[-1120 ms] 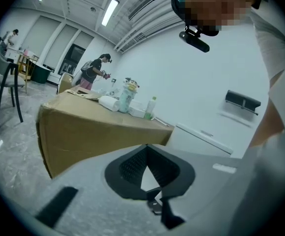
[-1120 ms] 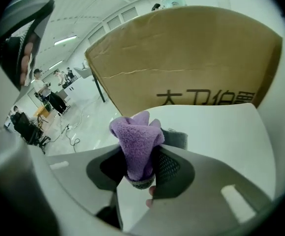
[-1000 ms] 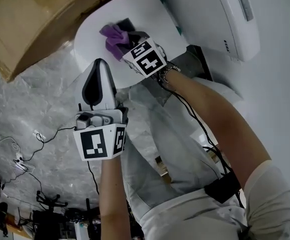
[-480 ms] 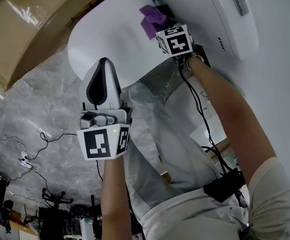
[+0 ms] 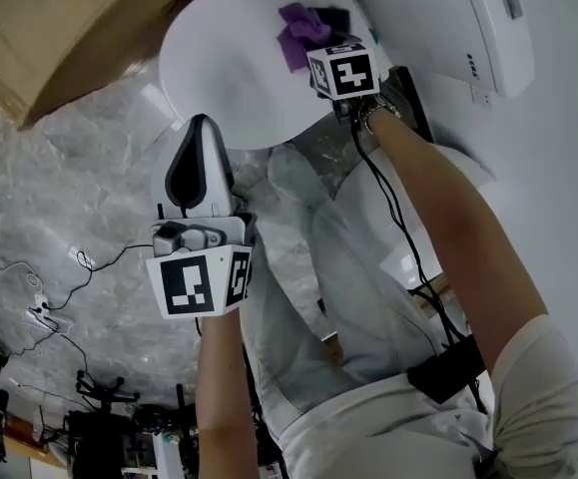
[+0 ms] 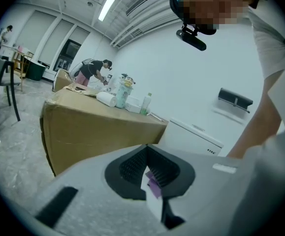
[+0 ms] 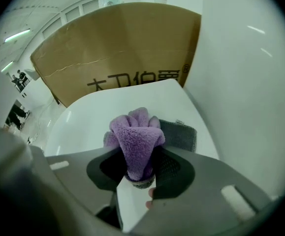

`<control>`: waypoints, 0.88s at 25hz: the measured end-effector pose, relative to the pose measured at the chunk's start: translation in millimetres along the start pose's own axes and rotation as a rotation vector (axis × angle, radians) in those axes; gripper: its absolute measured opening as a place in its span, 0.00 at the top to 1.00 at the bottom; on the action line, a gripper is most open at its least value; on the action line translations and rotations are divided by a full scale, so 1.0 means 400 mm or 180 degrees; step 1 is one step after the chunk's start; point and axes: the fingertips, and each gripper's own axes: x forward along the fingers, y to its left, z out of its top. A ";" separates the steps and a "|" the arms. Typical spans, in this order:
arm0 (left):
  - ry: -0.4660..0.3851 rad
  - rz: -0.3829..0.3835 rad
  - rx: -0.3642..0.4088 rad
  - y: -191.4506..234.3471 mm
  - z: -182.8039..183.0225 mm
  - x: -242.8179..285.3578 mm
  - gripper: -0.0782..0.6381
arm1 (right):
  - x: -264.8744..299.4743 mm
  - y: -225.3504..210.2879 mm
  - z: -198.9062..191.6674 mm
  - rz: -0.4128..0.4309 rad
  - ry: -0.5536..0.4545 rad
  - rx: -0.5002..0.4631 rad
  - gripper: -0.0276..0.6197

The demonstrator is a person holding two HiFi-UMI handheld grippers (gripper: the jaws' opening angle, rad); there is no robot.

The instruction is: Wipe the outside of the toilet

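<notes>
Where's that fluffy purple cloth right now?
The purple cloth sits near the top centre of the head view, pinched in the right claw over the white toilet lid, beside the tank.

The floor (image 5: 99,188) is grey stone with pale veining and a dull shine. A large brown cardboard box (image 5: 79,28) stands on it, and the white toilet (image 5: 239,78) stands just beside the box; the toilet's foot is hidden. Thin black cables (image 5: 79,262) trail loosely across the stone, well apart from the box, and dark gear sits at the bottom edge, too small to tell.

In the left gripper view a dark chair (image 6: 2,82) stands on the floor beyond the box. A white roll (image 6: 105,98) and a green-tinted bottle (image 6: 145,104) rest on the box's top.
</notes>
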 end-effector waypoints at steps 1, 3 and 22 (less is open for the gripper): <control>0.0000 0.0001 0.0009 0.016 0.004 -0.020 0.88 | 0.003 0.040 -0.008 0.0049 0.0038 -0.0030 0.75; -0.0014 0.0008 0.0023 0.053 0.015 -0.059 0.88 | 0.008 0.123 -0.019 0.0132 0.0087 -0.0077 0.75; -0.0103 0.0119 -0.0033 0.290 0.032 -0.320 0.88 | 0.020 0.616 -0.088 0.0500 0.0226 -0.0416 0.75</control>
